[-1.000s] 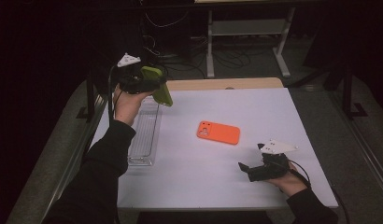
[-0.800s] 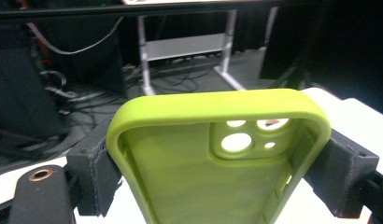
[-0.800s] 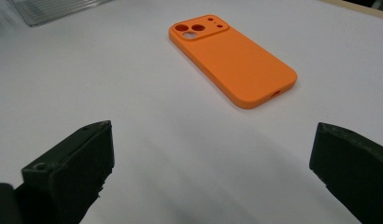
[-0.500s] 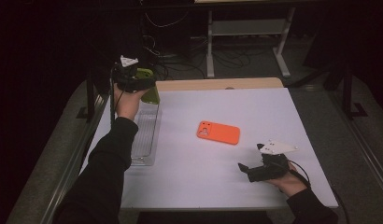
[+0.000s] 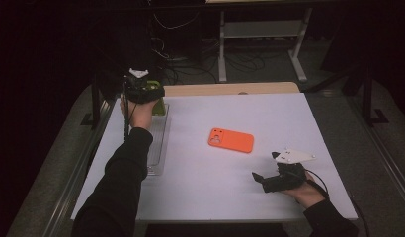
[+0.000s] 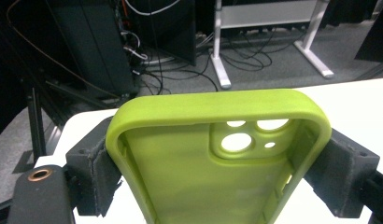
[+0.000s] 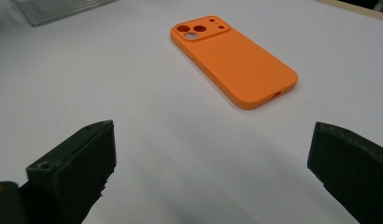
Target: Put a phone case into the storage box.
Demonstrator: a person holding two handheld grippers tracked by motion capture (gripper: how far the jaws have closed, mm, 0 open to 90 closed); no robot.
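Lime-green silicone was what your left gripper [image 5: 152, 94] had between its pads: the green phone case [image 6: 217, 154], pinched across its 2 long sides with the camera cut-outs at the far end. In the high view you held it over the far end of the clear tray [image 5: 158, 148] at the table's [image 5: 289, 113] left edge. To do this step well, you needed to keep the pinch firm but not so hard that the soft rim bowed, hold the case level with the tray's length, and bring it down inside the walls before letting go. Your right gripper [image 5: 267, 177] rested near the front edge, its jaws spread wide with nothing between them, aimed toward the orange phone case [image 7: 234, 65] lying flat at mid-table, well apart from both grippers.
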